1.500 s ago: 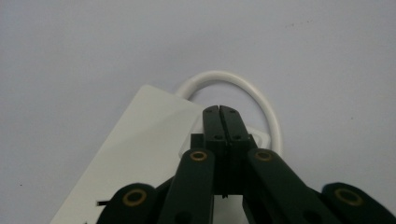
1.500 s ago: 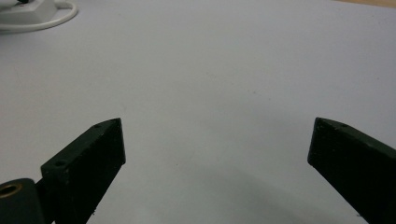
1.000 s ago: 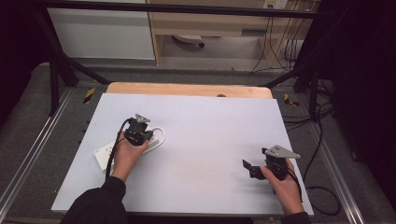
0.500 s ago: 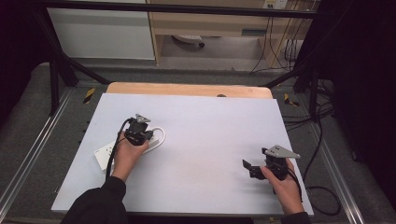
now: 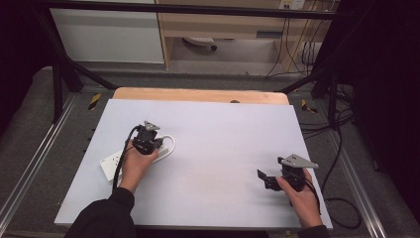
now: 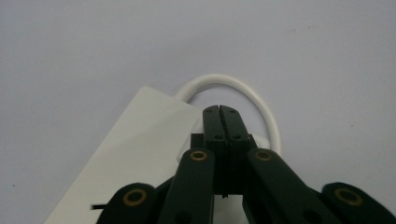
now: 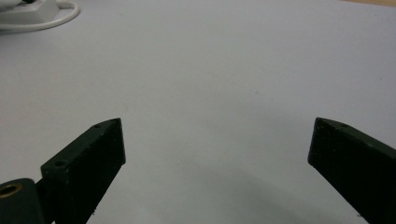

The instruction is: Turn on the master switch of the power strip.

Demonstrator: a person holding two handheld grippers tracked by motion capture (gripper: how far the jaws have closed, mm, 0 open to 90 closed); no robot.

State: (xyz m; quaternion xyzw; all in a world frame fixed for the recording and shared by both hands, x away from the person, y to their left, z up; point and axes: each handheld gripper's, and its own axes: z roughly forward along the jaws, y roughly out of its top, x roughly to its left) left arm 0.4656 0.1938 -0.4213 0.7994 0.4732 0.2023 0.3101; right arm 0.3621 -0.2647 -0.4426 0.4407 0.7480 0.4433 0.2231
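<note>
A person sat at a pale grey bench [image 5: 213,148] with a gripper in each hand. The left gripper [image 6: 219,122] hovered over a white power strip [image 6: 135,149] lying at the bench's left side, its jaws pressed together with nothing visible between them, tips just above the strip's looped white cord [image 6: 261,100]. The right gripper [image 7: 217,154] rested near the bench's right front, well apart from the strip, its jaws spread wide and holding nothing
</note>
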